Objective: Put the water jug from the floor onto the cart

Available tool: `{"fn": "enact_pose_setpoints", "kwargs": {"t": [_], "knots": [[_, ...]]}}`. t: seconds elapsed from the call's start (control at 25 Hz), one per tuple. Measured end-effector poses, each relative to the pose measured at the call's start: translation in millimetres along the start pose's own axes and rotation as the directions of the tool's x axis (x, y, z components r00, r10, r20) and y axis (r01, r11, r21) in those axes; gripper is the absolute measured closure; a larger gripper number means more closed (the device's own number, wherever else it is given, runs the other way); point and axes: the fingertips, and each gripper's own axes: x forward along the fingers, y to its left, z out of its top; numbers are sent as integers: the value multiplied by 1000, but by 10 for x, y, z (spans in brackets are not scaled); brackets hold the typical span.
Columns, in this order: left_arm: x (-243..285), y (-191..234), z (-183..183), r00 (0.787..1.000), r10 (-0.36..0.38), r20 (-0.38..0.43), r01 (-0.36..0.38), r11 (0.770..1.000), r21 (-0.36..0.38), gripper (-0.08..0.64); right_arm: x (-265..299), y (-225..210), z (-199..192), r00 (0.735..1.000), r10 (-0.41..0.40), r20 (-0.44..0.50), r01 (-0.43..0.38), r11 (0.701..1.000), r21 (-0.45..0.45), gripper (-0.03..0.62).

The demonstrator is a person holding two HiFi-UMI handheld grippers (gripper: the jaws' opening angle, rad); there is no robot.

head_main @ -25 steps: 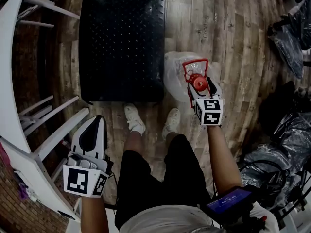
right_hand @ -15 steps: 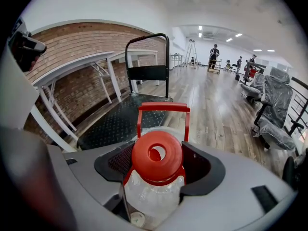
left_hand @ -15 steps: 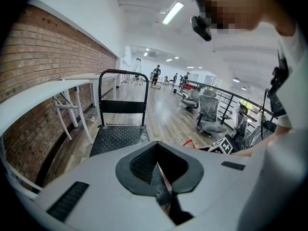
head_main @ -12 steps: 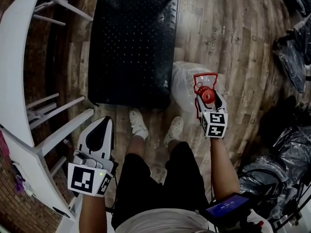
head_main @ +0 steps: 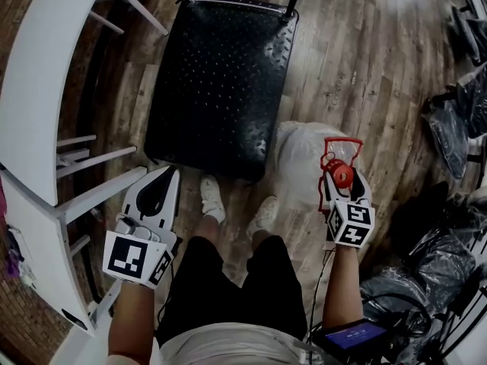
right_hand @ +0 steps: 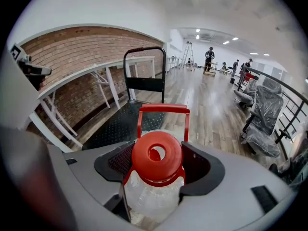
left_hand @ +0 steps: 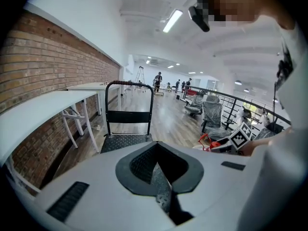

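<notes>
Right gripper point(right_hand: 155, 170) jaws clamped on the water jug point(head_main: 300, 154) at its red-capped neck, jug beside the black cart point(head_main: 221, 82), not yet on it, left gripper point(left_hand: 161, 174) jaws closed together, empty.

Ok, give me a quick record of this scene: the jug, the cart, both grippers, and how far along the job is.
jug: clear plastic water jug with red cap and red handle, beside the cart's near right corner, over the wooden floor
cart: black studded platform cart, deck bare
right gripper: closed on the jug's neck under the cap
left gripper: shut, empty, near the white table
progress: jug gripped, not yet on the cart
</notes>
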Motion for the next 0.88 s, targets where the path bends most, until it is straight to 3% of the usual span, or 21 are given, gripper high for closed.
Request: {"fn": "enact_pose_setpoints", "kwargs": {"t": [0.2, 0.36, 0.52, 0.88], "knots": [[-207, 237, 83, 998, 45, 33, -44, 998, -48, 558, -310, 98, 564, 1000, 2, 19, -1, 999, -46, 282], [-419, 337, 200, 995, 76, 66, -72, 996, -58, 559, -521, 321, 1080, 998, 40, 51, -32, 990, -140, 282], [-600, 487, 222, 992, 100, 77, -97, 994, -44, 560, -592, 667, 1573, 992, 102, 71, -84, 972, -220, 282], [-942, 1040, 159, 977, 183, 110, -171, 980, -104, 560, -289, 1634, 2474, 962, 249, 115, -202, 925, -321, 282]]}}
